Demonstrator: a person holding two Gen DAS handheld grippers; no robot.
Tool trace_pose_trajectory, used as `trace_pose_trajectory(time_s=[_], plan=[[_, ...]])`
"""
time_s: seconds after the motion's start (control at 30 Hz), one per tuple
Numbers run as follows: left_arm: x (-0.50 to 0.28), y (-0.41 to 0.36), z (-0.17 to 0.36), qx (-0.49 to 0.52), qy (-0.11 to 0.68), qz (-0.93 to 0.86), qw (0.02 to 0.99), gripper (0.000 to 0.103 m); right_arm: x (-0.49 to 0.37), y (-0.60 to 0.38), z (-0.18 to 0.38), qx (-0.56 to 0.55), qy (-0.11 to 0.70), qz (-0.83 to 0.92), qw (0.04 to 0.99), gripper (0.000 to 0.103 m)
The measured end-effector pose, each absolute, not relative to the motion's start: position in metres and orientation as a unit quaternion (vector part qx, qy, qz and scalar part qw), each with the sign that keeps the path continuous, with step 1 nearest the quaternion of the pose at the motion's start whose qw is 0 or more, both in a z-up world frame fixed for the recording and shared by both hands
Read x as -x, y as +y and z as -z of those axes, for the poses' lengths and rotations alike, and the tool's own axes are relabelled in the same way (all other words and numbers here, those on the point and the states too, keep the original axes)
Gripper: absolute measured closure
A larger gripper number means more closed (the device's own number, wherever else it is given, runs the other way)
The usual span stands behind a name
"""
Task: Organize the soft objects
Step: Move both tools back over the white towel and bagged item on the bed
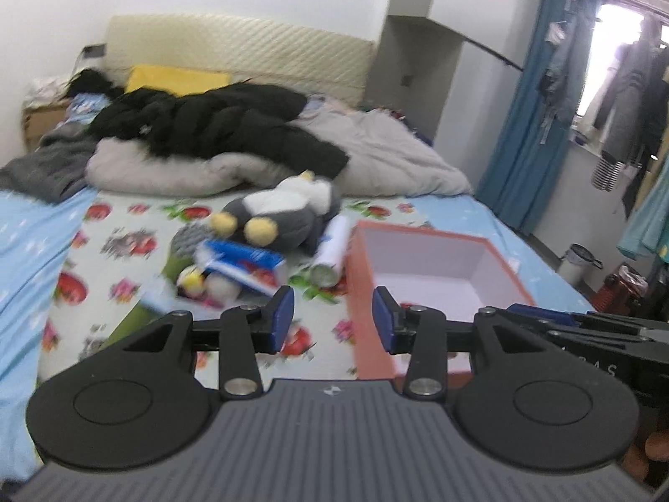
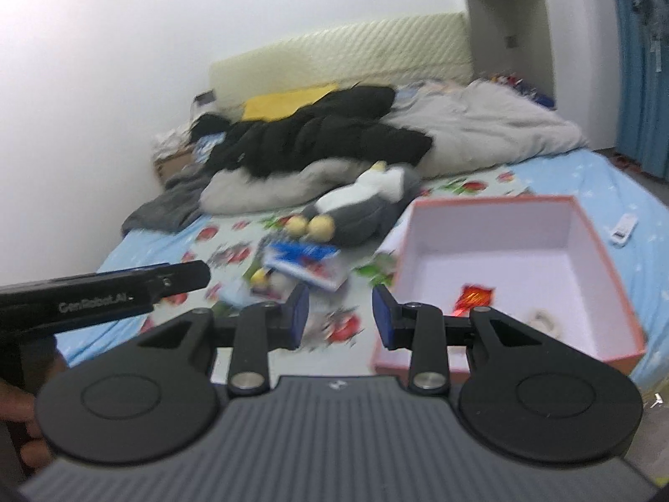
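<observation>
**Both claws empty over the bed, soft toys outside the box**

Left claw (image 1: pixel 333 318) part open, nothing between the pads. Right claw (image 2: pixel 340 316) a bit narrower, also empty. Grey penguin plush (image 1: pixel 278 209) lies on the bed (image 1: pixel 125 259) beside the pink box (image 1: pixel 439 276). Small plush (image 1: pixel 200 282) sits under a blue packet (image 1: pixel 244 265), left of the box. Box holds a red wrapper (image 2: pixel 472 297). Frames are motion-blurred.

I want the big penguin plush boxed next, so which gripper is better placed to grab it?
Probably left. The left gripper is open and empty, lined up nearer the penguin plush; the right gripper, also empty, sits nearer the pink box.
</observation>
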State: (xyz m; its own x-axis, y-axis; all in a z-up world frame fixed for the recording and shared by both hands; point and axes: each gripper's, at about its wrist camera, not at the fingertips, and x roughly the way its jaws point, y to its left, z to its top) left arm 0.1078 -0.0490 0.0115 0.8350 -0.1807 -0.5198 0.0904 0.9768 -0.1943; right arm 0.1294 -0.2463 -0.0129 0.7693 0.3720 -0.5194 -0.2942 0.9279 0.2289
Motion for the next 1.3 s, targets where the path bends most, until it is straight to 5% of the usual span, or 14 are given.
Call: trace_pose_trajectory(time_s=[0.47, 0.7, 1.0, 1.13, 1.3], plan=[[-0.048, 0.005, 0.049, 0.111, 0.314, -0.012, 0.943, 0.047, -0.102, -0.197, 0.06, -0.042, 0.335, -0.222, 0.915, 0.066], [-0.041, 0.017, 0.074, 0.108, 0.331, -0.04, 0.937, 0.031, -0.103, -0.186, 0.082, -0.04, 0.36, -0.227, 0.904, 0.066], [-0.07, 0.038, 0.121, 0.099, 0.368, -0.071, 0.922, 0.03, -0.138, -0.167, 0.11, -0.027, 0.396, -0.224, 0.89, 0.066], [-0.086, 0.047, 0.151, 0.097, 0.398, -0.06, 0.91, 0.03, -0.161, -0.154, 0.127, -0.021, 0.413, -0.225, 0.882, 0.051], [-0.107, 0.061, 0.186, 0.096, 0.423, -0.066, 0.899, 0.03, -0.196, -0.137, 0.147, -0.013, 0.428, -0.222, 0.876, 0.051]])
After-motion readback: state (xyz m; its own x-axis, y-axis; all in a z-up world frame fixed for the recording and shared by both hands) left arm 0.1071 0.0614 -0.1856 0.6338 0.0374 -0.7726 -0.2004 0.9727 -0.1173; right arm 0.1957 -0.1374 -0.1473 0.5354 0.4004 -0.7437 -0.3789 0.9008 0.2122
